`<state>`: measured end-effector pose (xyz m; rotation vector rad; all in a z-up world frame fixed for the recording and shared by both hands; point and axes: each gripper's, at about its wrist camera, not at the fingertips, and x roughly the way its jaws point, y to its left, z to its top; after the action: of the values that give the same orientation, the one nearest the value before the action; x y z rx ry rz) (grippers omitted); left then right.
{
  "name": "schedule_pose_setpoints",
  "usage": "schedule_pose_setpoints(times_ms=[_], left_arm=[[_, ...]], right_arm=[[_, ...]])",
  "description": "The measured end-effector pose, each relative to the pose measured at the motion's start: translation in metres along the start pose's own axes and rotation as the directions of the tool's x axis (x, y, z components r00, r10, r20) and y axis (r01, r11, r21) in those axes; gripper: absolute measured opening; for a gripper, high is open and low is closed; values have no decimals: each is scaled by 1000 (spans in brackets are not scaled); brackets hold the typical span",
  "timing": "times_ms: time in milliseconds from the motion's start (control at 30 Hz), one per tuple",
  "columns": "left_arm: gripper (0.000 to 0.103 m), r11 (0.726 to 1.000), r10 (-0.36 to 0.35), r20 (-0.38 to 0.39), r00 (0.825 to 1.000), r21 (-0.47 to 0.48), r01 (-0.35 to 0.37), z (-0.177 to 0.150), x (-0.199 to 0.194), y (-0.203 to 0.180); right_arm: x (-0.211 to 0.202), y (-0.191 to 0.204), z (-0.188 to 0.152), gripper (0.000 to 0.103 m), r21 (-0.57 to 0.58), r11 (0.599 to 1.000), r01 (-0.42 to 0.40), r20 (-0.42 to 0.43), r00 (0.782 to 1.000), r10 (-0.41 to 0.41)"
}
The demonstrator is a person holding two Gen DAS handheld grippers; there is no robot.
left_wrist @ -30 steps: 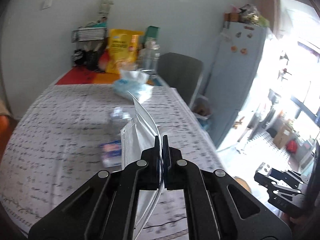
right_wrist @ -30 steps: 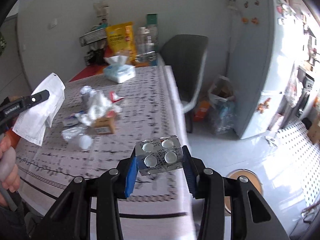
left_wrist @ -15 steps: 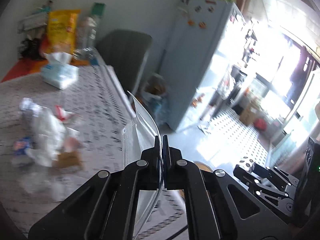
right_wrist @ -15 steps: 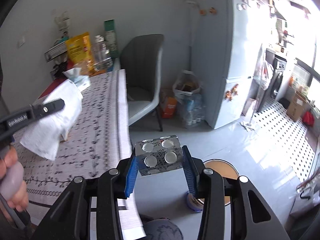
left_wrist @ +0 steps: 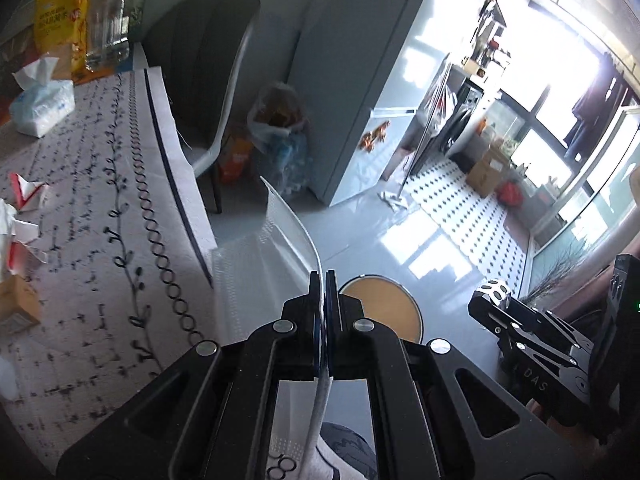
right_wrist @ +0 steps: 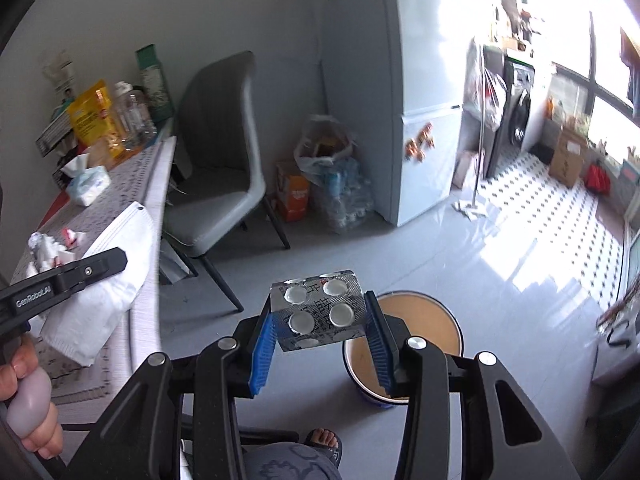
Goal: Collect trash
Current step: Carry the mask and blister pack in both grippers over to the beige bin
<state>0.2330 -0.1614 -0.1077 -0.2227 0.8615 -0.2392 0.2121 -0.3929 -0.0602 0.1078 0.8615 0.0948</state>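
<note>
My left gripper (left_wrist: 325,280) is shut on a white face mask (left_wrist: 280,240), held edge-on past the table's edge; the mask also shows in the right wrist view (right_wrist: 108,280), hanging from the left gripper (right_wrist: 116,258). My right gripper (right_wrist: 320,320) is shut on a silver pill blister pack (right_wrist: 320,312), held above the floor next to a round bin with a tan inside (right_wrist: 424,328). The bin (left_wrist: 384,312) lies just beyond my left fingertips. Crumpled trash (left_wrist: 20,216) lies on the patterned tablecloth (left_wrist: 100,240).
A grey chair (right_wrist: 216,160) stands by the table. A bag of bottles (right_wrist: 332,176) and an orange box (right_wrist: 294,196) sit beside the fridge (right_wrist: 428,100). A tissue pack (left_wrist: 40,104), yellow bag (left_wrist: 60,12) and bottles stand at the table's far end. My foot (right_wrist: 324,440) is below.
Both grippers have swung right, away from the table and over the floor, with their items still held. The bin now sits close under both.
</note>
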Motion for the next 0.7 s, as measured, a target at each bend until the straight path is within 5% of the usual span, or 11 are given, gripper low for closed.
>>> schedule_pose_setpoints(times_ms=[700], left_arm=[[3,998,0,-161,987,62,10,16,109,-63]], right_arm=[[159,-125,-58,42,206,974,90,-144,988,-60]])
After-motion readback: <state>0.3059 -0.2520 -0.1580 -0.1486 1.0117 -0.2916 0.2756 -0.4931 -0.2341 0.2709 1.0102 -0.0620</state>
